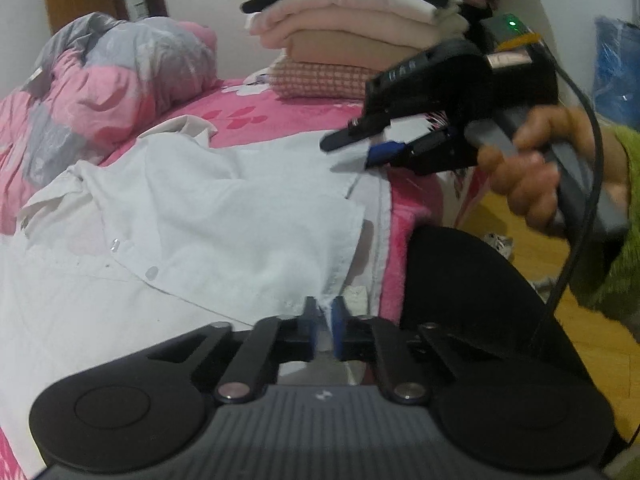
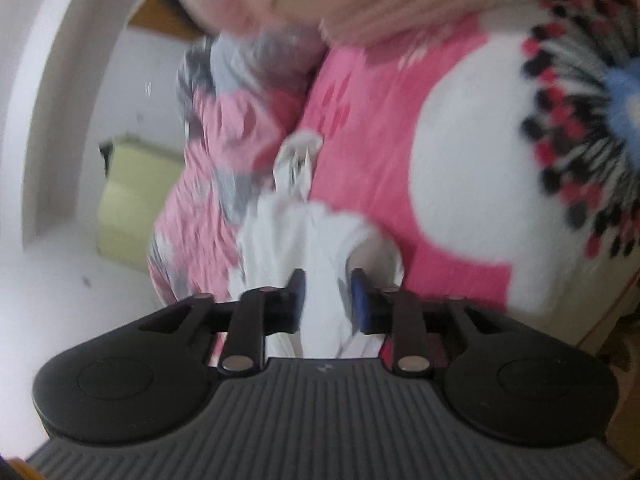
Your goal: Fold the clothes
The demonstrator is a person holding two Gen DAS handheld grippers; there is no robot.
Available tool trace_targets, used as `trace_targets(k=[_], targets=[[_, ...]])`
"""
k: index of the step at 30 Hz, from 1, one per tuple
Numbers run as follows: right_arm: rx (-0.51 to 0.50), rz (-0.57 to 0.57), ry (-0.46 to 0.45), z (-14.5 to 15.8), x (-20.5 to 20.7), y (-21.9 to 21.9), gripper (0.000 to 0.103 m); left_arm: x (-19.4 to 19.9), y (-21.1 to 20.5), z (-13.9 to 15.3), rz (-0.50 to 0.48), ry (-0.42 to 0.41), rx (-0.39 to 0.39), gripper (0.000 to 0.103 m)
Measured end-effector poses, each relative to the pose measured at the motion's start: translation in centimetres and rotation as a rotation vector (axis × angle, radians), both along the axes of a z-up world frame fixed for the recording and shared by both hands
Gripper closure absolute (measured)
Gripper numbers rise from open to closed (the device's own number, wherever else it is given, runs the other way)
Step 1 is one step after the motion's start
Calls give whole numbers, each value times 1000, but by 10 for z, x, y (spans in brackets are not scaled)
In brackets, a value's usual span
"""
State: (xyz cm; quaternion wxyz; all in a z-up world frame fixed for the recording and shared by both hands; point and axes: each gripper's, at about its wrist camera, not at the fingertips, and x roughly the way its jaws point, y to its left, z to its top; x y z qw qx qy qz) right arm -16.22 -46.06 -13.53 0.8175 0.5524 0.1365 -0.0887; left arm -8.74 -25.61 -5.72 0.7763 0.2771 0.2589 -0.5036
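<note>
Pink floral bedding (image 1: pixel 256 120) carries a white shirt (image 1: pixel 208 208), spread with its long axis running from about ten o'clock toward four in the left view. At six o'clock, the left gripper (image 1: pixel 324 322) has its fingers closed on the shirt's near hem. At two o'clock, the right gripper (image 1: pixel 360 152), tilted slightly down, pinches bunched cloth at the far hem; both hands look equally placed to lift and fold.

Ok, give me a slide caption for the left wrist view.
Left gripper pinches the white shirt's hem on the pink bed; right gripper clamps another edge.
</note>
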Motion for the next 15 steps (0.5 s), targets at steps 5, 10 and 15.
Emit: trace_targets(k=[5, 10, 15], targets=[[-206, 17, 58, 23, 10, 9, 102, 7, 11, 10, 52, 18, -48, 100], [-98, -56, -27, 21, -7, -26, 102, 6, 21, 19, 37, 19, -56, 100], [41, -94, -51, 0, -11, -57, 102, -1, 17, 17, -5, 13, -40, 100]])
